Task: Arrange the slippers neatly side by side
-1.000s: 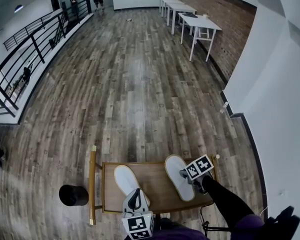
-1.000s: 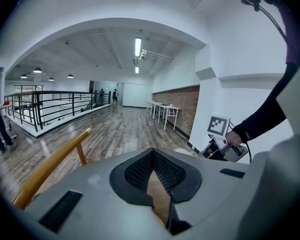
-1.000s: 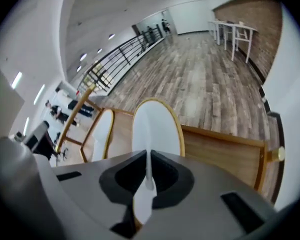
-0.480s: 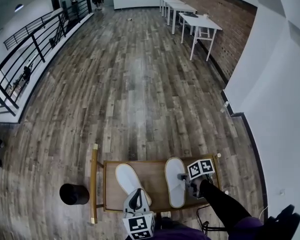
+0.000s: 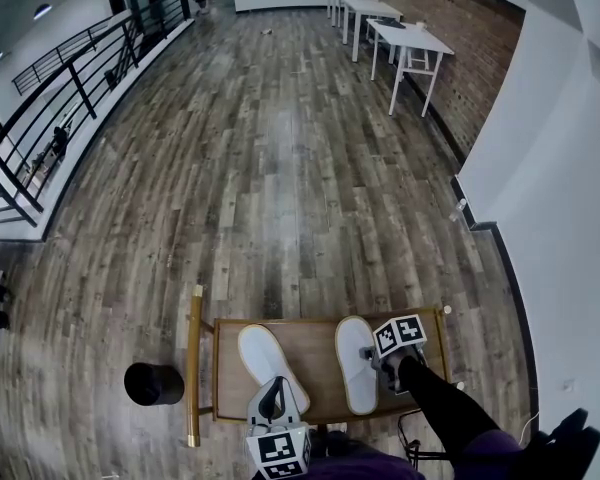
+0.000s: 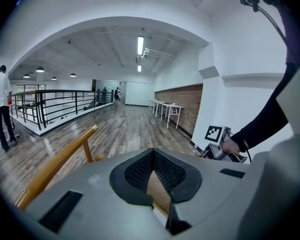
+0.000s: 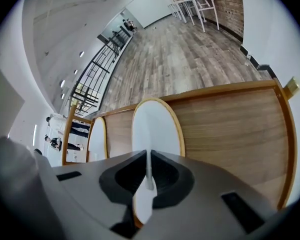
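Observation:
Two white slippers lie on a small wooden table [image 5: 315, 343] at the bottom of the head view. The left slipper [image 5: 270, 361] slants, toe to the far left. The right slipper [image 5: 356, 363] lies nearly straight, toe away from me. My right gripper [image 5: 378, 360] is at that slipper's right side and is shut on a thin white edge of it; the right gripper view shows the edge pinched between the jaws of the right gripper [image 7: 148, 176], with the right slipper [image 7: 155, 126] and the left slipper [image 7: 97, 140] beyond. My left gripper [image 5: 275, 406] hovers by the left slipper's heel, shut and empty.
A black round bin [image 5: 152, 383] stands on the floor left of the table. A wooden rail [image 5: 194, 363] runs along the table's left side. White tables [image 5: 410, 40] stand far off by the brick wall; a white wall [image 5: 570, 268] rises at the right.
The right slipper has swung from a slant to nearly straight, its heel moving left. The right gripper rolled and sank a little with it. The left gripper and left slipper stayed put.

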Demonstrator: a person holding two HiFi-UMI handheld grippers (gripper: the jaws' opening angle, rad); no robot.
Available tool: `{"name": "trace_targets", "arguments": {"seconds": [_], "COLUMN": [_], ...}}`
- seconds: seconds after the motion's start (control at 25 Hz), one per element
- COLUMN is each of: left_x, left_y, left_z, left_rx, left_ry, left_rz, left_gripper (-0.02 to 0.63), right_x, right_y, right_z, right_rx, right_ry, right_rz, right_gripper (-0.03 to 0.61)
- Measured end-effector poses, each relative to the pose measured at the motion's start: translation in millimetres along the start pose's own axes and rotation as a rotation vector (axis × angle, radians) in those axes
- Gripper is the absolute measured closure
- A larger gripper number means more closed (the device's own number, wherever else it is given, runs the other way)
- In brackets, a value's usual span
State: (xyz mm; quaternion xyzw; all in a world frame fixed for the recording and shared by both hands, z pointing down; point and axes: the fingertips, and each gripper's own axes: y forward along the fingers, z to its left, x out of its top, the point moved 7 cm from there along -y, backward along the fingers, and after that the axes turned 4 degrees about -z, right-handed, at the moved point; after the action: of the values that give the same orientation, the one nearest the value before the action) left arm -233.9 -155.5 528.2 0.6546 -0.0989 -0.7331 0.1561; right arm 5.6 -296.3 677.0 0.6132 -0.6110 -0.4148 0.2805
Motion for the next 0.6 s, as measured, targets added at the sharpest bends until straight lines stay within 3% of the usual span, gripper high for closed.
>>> {"name": "trace_targets", "arguments": {"seconds": [0.2,0.6], "left_x": [-1.6,-1.4], "left_y": [6.5,9.3], "left_z": [0.4,-0.3], "left_rx": [-0.014,-0.021], "left_ry": [-0.003,0.000], "left_rz": [0.009,0.014], "left_gripper": [0.614,0.614], "right_x": [-0.8,-3.1], "right_y": [2.4,4.4], "right_z": [-2.5,2.8], "right_rx": [0.015,0.077], "right_ry": [0.066,0.025], "right_rz": [-0.036,-0.024], "right_gripper": [0.565,0.541]}}
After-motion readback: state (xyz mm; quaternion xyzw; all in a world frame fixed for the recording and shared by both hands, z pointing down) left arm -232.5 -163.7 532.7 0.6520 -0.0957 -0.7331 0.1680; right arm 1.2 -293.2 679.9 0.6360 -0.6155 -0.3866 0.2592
